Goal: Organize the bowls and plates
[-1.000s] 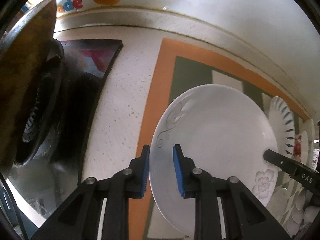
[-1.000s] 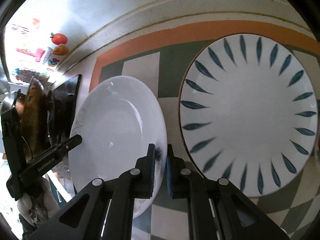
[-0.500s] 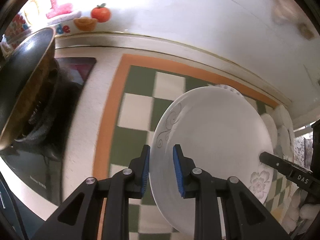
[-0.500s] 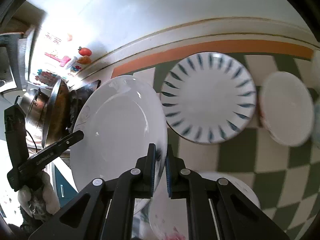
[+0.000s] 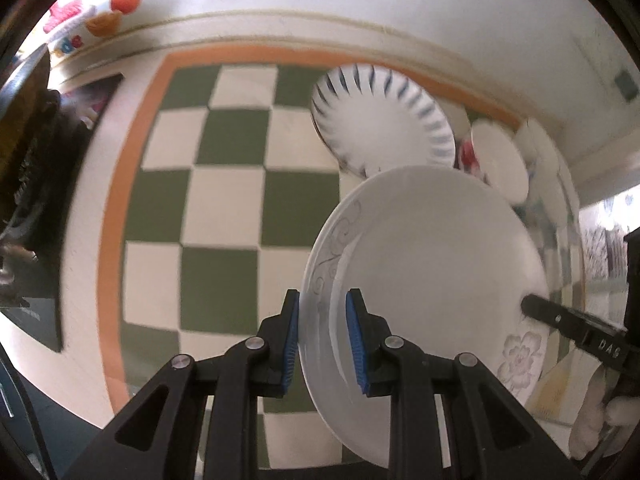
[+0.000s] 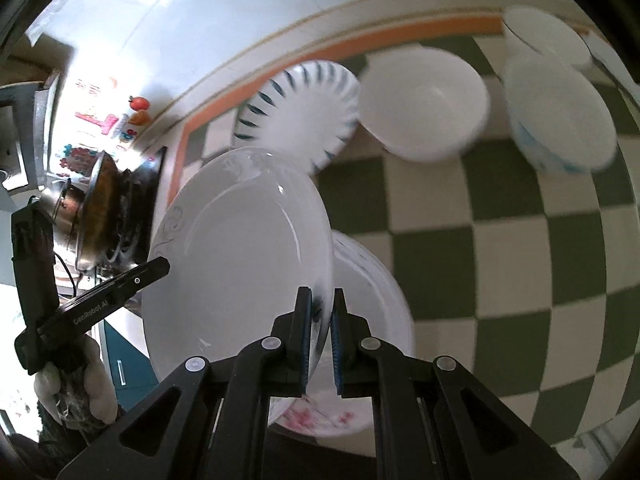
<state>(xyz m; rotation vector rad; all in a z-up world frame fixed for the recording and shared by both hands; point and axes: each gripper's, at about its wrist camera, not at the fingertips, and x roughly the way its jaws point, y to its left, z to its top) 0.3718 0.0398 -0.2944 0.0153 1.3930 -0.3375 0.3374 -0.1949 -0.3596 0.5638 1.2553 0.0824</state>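
A big round white plate with grey swirls and a pale flower on its rim [image 5: 436,248] is held up in the air, tilted, by both tools at once. The left gripper [image 5: 322,344] has blue pads, and they pinch the plate's rim on the swirl side. The right gripper [image 6: 320,338] pinches the rim on the other side, and its blue pads press close together on the thin edge. In the left view the tip of the right gripper shows at the far edge of the plate, by the flower.

Under the plate lies a green and white checked mat with an orange border [image 5: 224,208]. A round white plate with dark blue leaf marks [image 6: 300,112] sits on the mat, past the held plate, near the orange border. Just beside the leaf plate is a plain white bowl [image 6: 424,104]. Next to that bowl stands a white bowl with light blue marks [image 6: 560,116]. Right below the held plate, in the right view, is a white dish with pink flowers [image 6: 360,304].

Off the mat, on the side away from the bowls, a shiny metal pan [image 6: 96,212] sits on a dark stove. A hand in a white glove [image 6: 76,384] holds the left gripper's handle.
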